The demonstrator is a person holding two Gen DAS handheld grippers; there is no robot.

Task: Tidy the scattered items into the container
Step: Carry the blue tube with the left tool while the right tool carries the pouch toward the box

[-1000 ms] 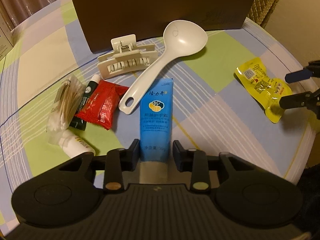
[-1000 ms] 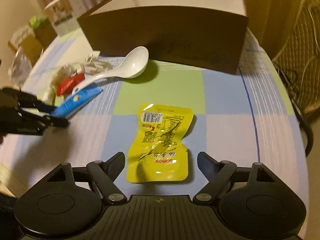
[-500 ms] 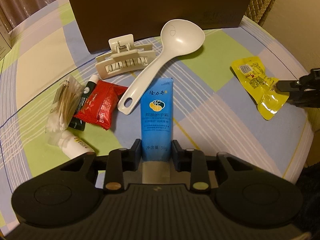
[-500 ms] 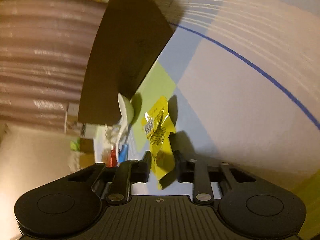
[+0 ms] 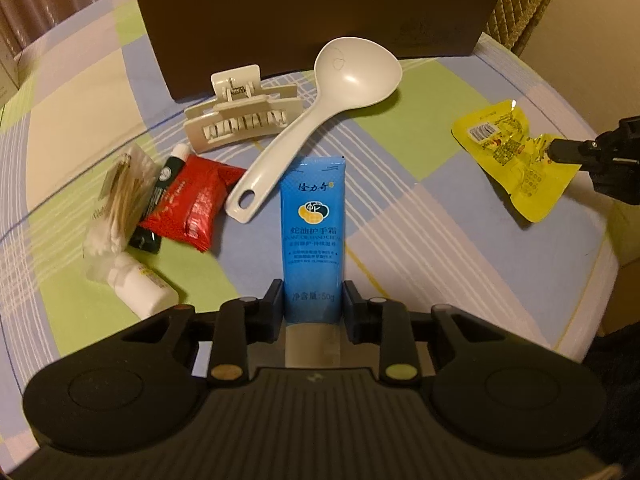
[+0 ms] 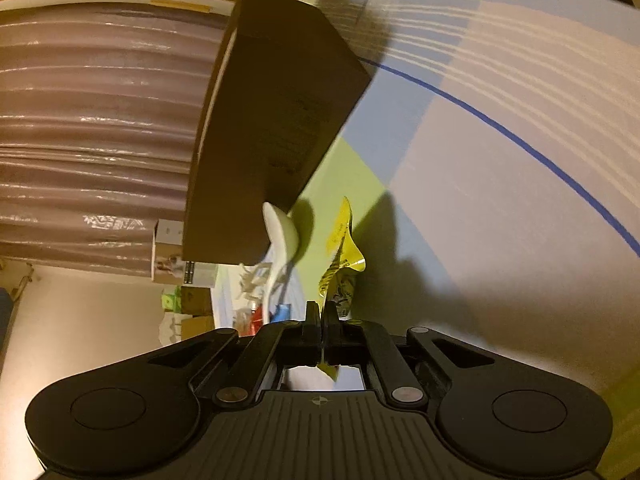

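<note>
Left wrist view, L to R: cotton swabs (image 5: 120, 204) in a clear pack at far left of the bench (image 5: 72, 136), a white bottle (image 5: 140, 286) just below them. Dark tube (image 5: 162, 196) w/ white cap lies btwn swabs and a red packet (image 5: 192, 208), touching both. Beige hair clip (image 5: 242, 122) sits further back, just in front of the brown box (image 5: 316, 20), which stands open-topped at the bench's far side. White spoon (image 5: 316, 116) lies diagonal, bowl near the box, handle end beside the red packet. Blue tube (image 5: 313, 236) lies lengthwise at centre; left gripper (image 5: 313, 304) has jaws narrow and clamped on its near end, one pad each side. Far right: yellow packet (image 5: 516, 156), crumpled, its right edge pinched by the right gripper (image 5: 554, 150); packet's left part looks to rest on the cloth, can't tell if any of it is lifted.

Right wrist view is rolled sideways, so bench (image 6: 500, 160) runs up the right side. L to R: curtain (image 6: 92, 120), box (image 6: 272, 128), spoon (image 6: 282, 236), then yellow packet (image 6: 340, 248) seen edge-on. Right gripper (image 6: 322, 316) jaws have just been closing, now all but together, w/ the packet's thin edge squeezed btwn the pads.
</note>
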